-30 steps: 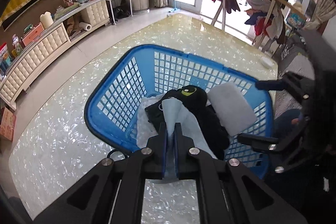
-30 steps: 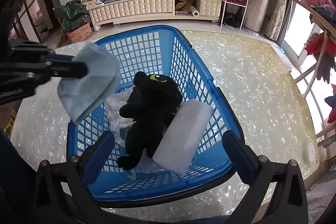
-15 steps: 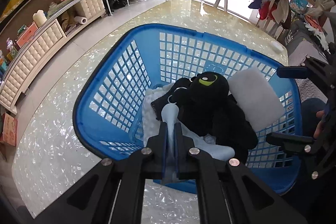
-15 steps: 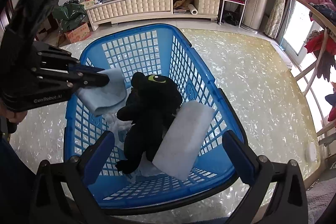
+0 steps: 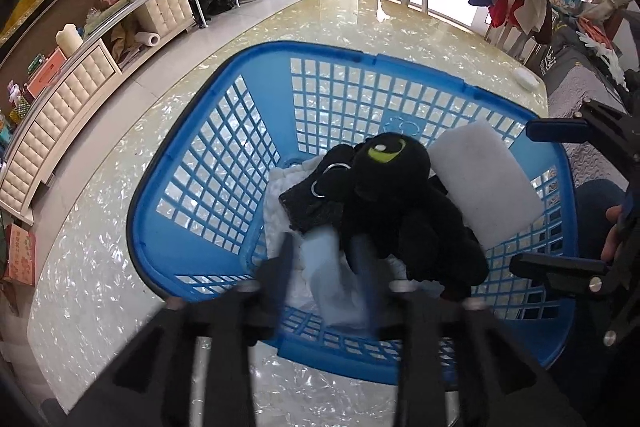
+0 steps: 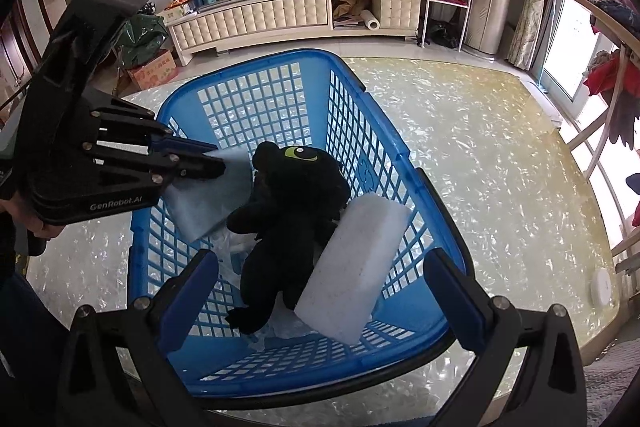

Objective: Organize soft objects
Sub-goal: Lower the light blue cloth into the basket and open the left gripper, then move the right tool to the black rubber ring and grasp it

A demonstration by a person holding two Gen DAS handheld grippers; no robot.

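Between the fingers of the left gripper (image 5: pixel 326 267) hangs a pale blue cloth (image 5: pixel 334 279), clamped a second ago; the jaws have just been opening, so it is being let go into the blue basket (image 5: pixel 224 131), low over the near corner. The right gripper (image 6: pixel 320 295) hangs wide and empty above; inside I count one black plush toy (image 6: pixel 292 211), one white sponge (image 6: pixel 354 269) and one white cloth (image 5: pixel 280 203) beneath, so this drop looks nearly done.
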